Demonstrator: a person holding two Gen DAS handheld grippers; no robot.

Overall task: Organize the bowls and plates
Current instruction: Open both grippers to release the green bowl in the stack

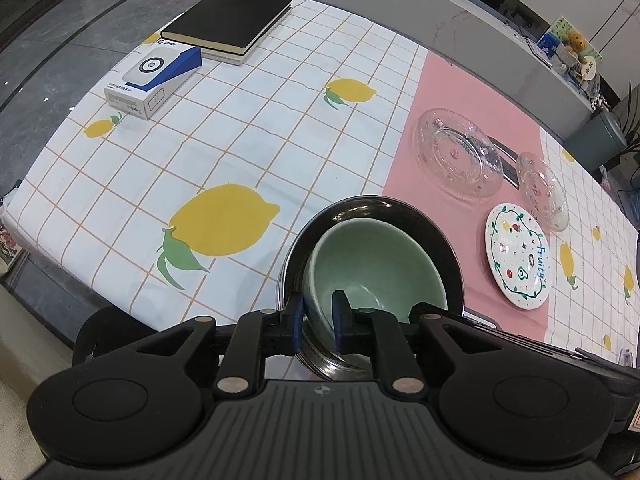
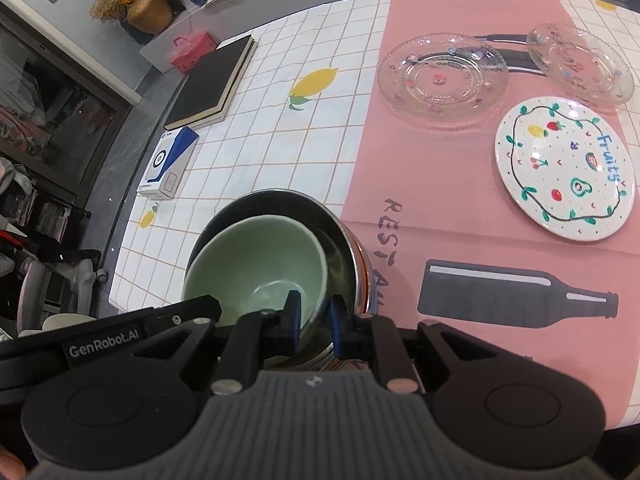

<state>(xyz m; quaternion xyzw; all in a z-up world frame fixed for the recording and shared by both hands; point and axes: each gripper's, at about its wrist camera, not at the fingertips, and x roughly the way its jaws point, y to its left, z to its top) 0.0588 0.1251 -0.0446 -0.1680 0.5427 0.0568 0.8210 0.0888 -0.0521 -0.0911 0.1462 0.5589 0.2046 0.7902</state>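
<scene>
A pale green bowl [image 1: 380,264] [image 2: 260,264] sits tilted inside a steel bowl [image 1: 440,240] [image 2: 280,196] near the table's front edge. My left gripper [image 1: 318,314] straddles the near walls of both bowls, one finger inside the green bowl. Its jaws stand slightly apart and show no press. My right gripper [image 2: 314,316] straddles the green bowl's rim from the other side, with a small gap at its outer pad. Flat on the pink runner lie a large glass plate [image 1: 460,152] [image 2: 442,76], a small glass plate [image 1: 544,196] [image 2: 580,64] and a white fruit-pattern plate [image 1: 518,256] [image 2: 564,168].
At the far left of the lemon-print cloth [image 1: 240,128] lie a black notebook [image 1: 228,16] [image 2: 212,84] and a white and blue box [image 1: 156,76] [image 2: 168,164]. Just below the bowls runs the table's front edge. A pink box [image 2: 192,52] stands beyond the table.
</scene>
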